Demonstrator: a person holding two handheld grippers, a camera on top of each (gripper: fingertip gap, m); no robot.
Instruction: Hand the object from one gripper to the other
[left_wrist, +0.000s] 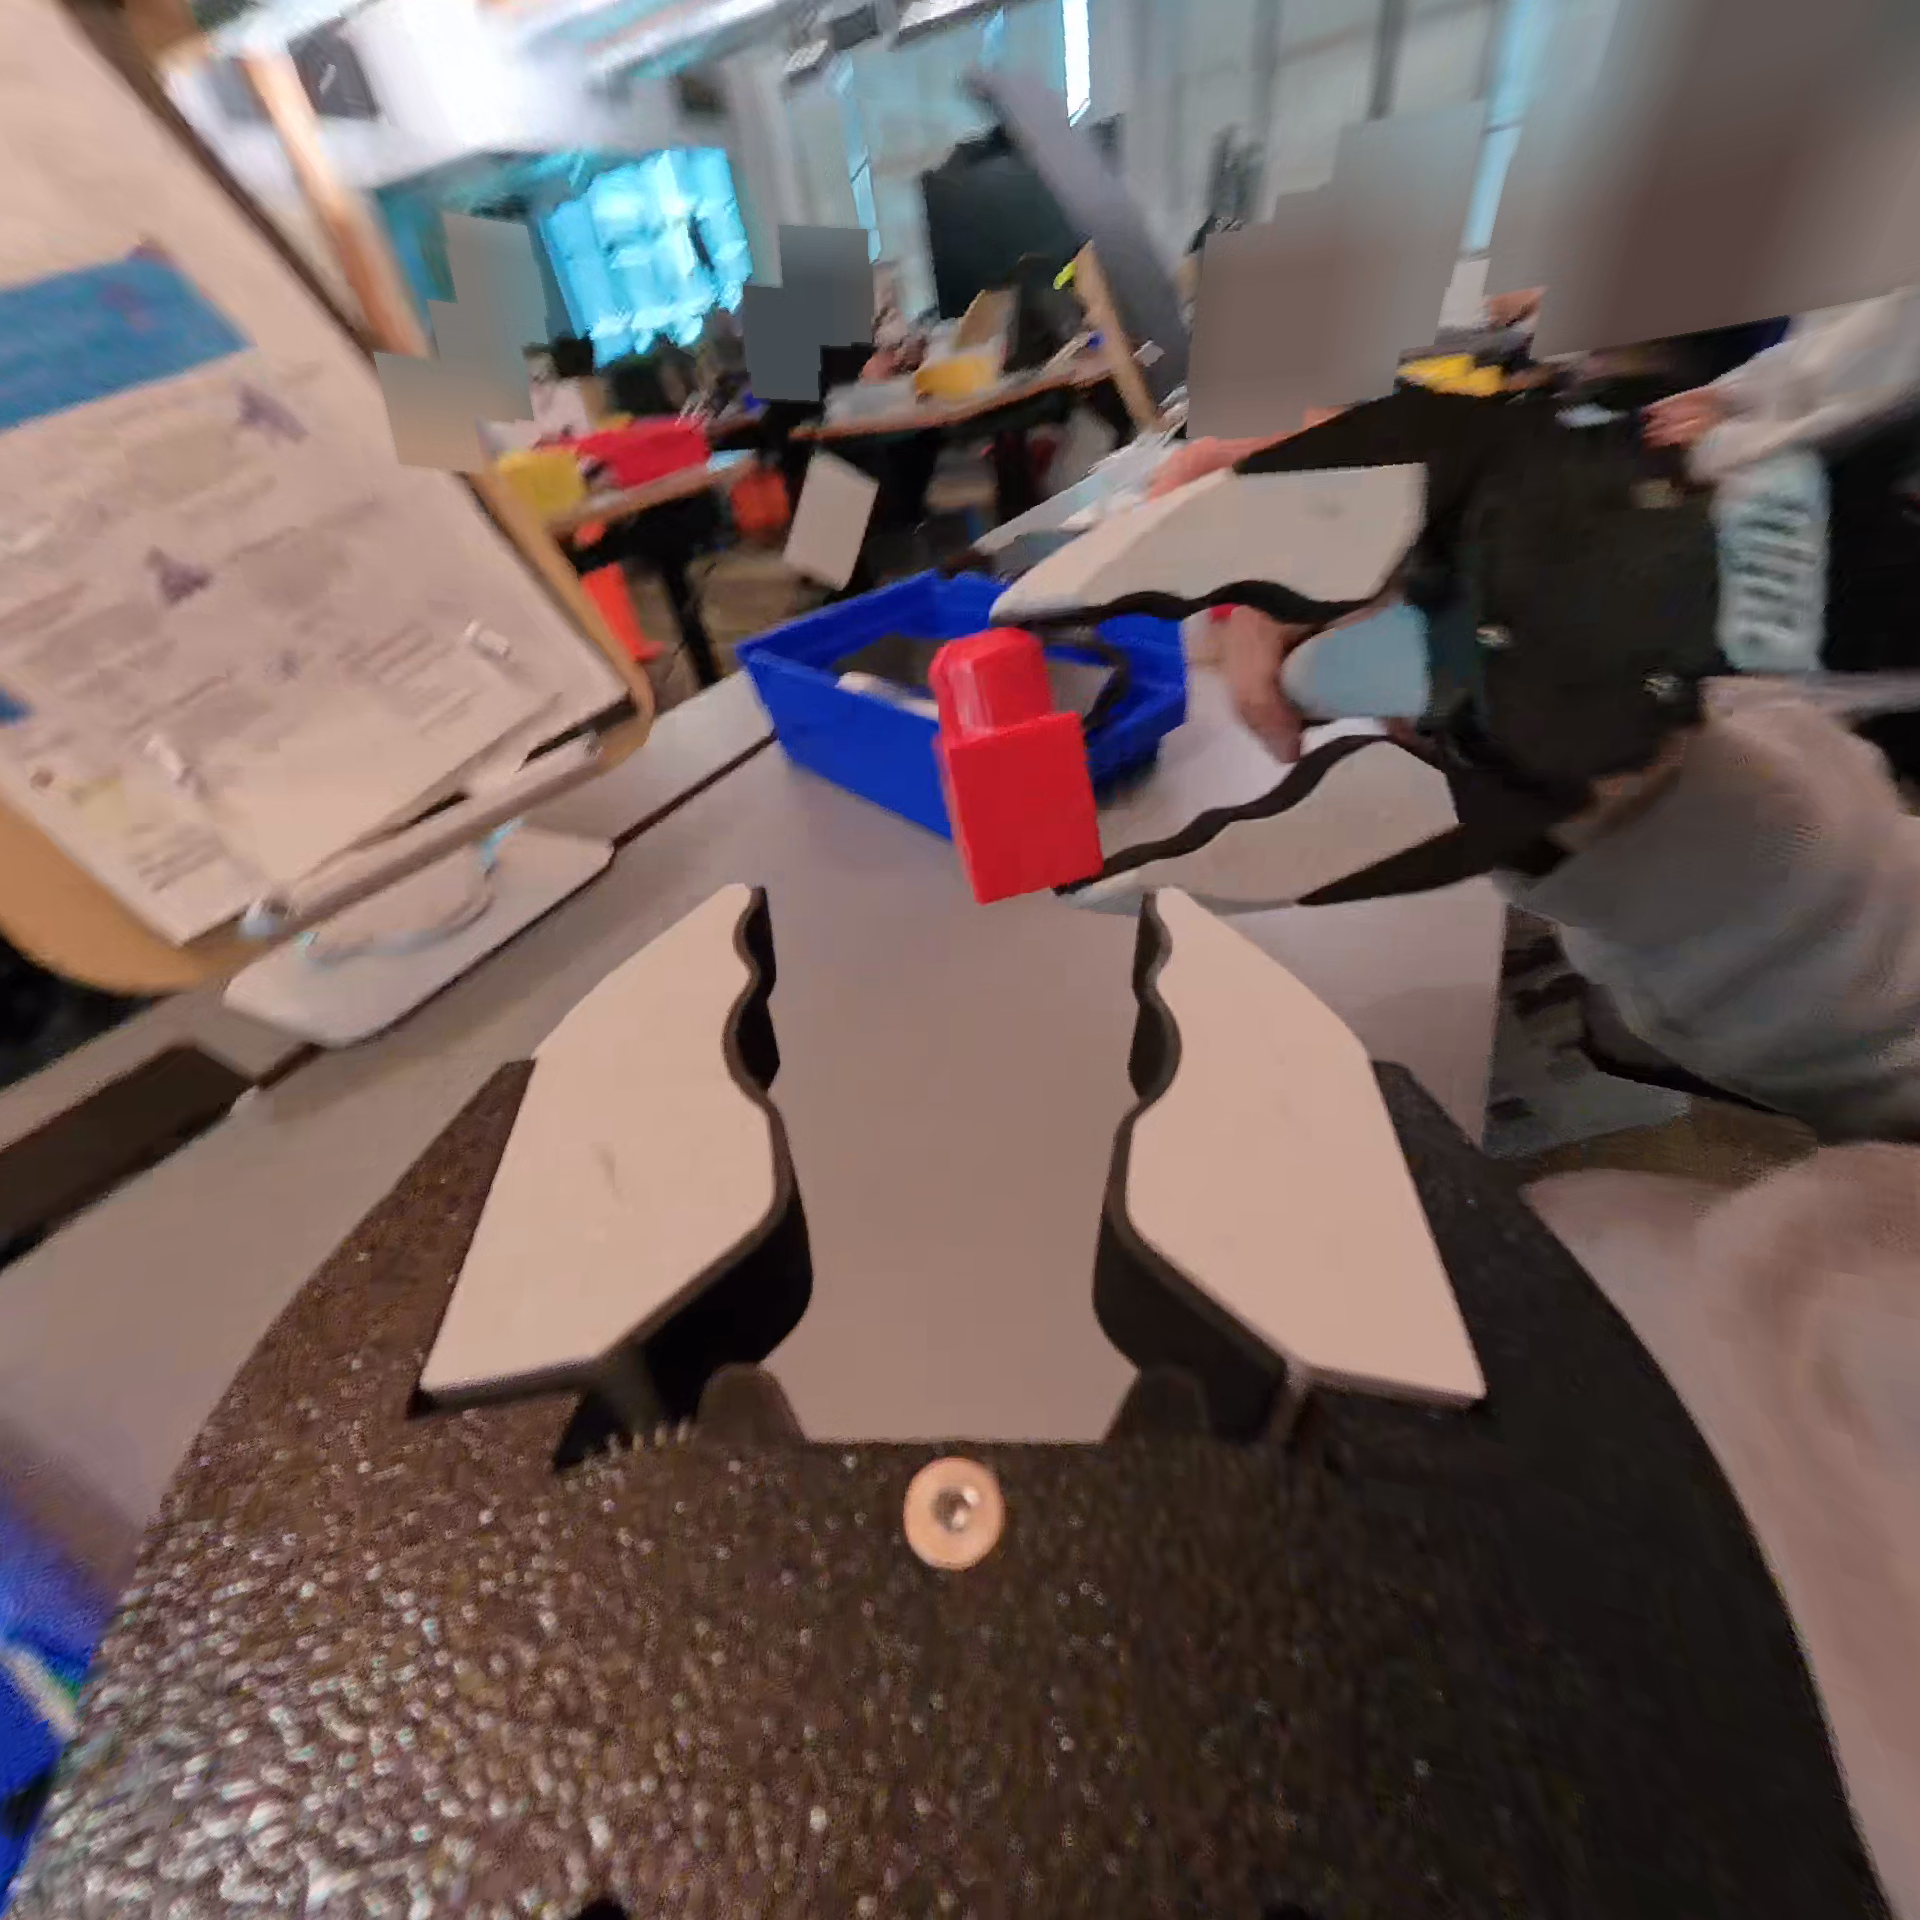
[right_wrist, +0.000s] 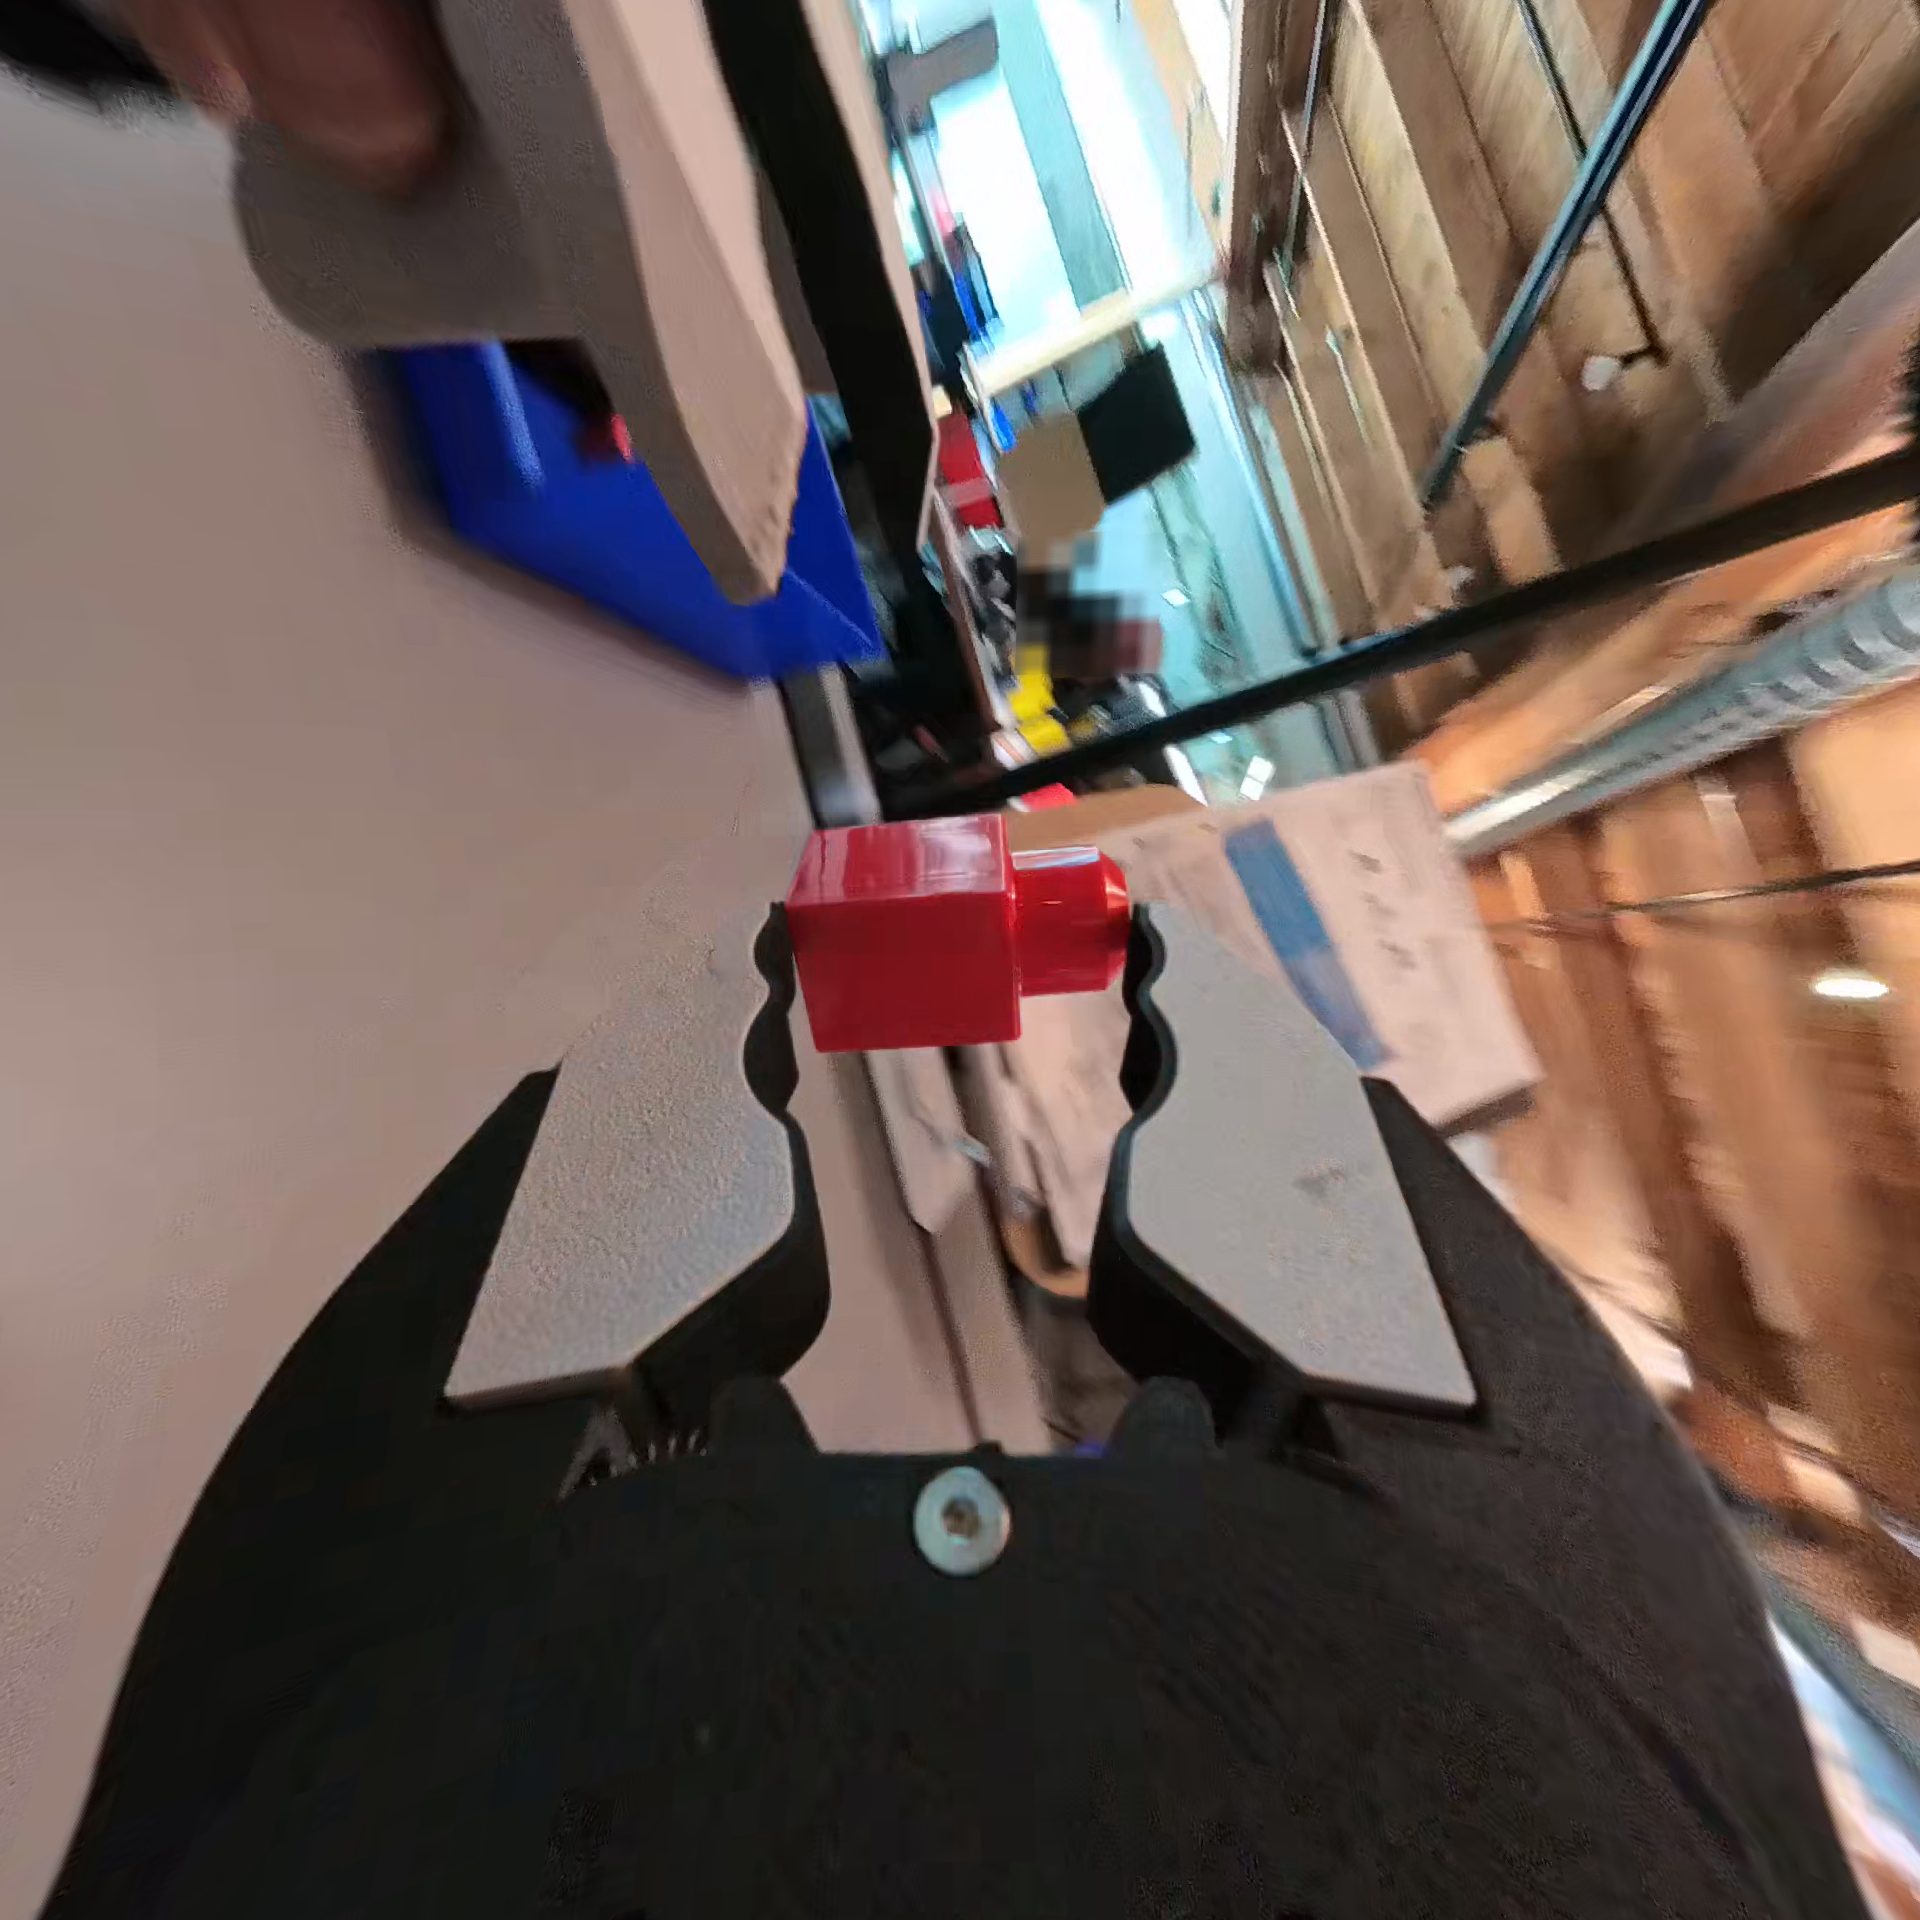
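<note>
Two hand-held grippers face each other over the grey surface (left_wrist: 935, 1091). From the left wrist view, your left hand-held gripper (left_wrist: 951, 914) is spread wide and empty, jaws apart with bare surface between them. Just beyond its tips, the right hand-held gripper (left_wrist: 1049, 753) comes in from the right, grasping the red block (left_wrist: 1013, 784), which hangs in the air in front of a blue bin (left_wrist: 831, 717).

From the right wrist view, your right hand-held gripper (right_wrist: 951, 935) pinches that block (right_wrist: 909, 935) end to end: one tip on the cube's flat face, the other on the round stud. It looks like hard, glossy plastic, so judge it light, stiff and a bit slippery. Take it across the cube's two free flat sides, not the stud, which would likely roll out.
</note>
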